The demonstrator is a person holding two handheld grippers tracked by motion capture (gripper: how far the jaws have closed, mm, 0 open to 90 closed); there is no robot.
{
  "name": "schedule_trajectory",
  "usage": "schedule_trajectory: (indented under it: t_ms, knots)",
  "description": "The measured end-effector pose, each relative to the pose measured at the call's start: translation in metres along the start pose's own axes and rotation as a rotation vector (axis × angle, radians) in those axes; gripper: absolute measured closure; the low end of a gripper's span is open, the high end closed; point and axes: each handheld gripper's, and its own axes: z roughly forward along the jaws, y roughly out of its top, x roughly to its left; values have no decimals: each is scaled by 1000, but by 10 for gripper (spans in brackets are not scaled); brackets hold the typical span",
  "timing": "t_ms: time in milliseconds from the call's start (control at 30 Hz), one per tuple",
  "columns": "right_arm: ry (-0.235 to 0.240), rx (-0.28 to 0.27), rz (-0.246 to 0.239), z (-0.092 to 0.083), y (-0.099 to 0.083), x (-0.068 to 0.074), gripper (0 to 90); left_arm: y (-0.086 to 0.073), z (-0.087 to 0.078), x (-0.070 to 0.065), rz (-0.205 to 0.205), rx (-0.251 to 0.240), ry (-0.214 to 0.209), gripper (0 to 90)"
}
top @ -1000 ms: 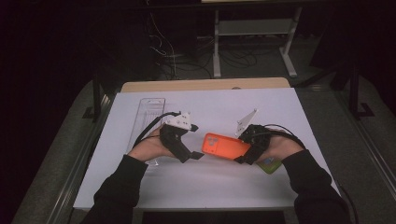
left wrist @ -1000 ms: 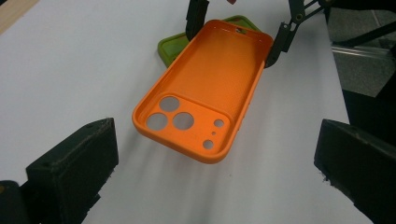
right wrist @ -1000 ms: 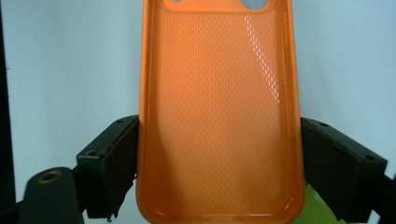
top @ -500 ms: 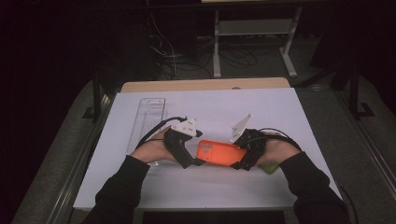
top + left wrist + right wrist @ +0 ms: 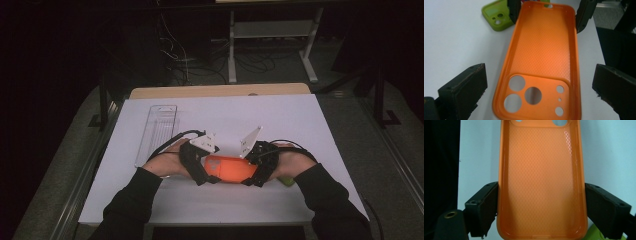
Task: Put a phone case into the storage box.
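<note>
At the far left, well away from both grippers, a clear plastic tray lies lengthwise on the white table. The left gripper comes next; its jaws stand wide apart, and in the left gripper view the camera-hole end of the orange phone case sits between them with a gap on each side, touching neither pad. The case runs away from this gripper, hollow side up, to the right gripper, whose jaws clamp its far end. In the right gripper view both pads press the long sides of the case near its plain end, so the right gripper holds it. Just beside the right gripper, on its outer side, a green phone case lies on the table, a corner showing under the right hand.
</note>
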Motion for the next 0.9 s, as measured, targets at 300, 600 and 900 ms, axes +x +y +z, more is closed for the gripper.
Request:
schedule_trajectory:
  t_ms: [300,600,900]
  knots:
    - [6,-6,-26,0,6,4,150,-1,8,-3,23,50,-18,0]
    - [6,-18,-26,-3,6,4,150,-2,8,-4,34,74,-17,77]
    - [14,-22,-28,-3,6,4,149,-4,9,-5,40,78,-23,138]
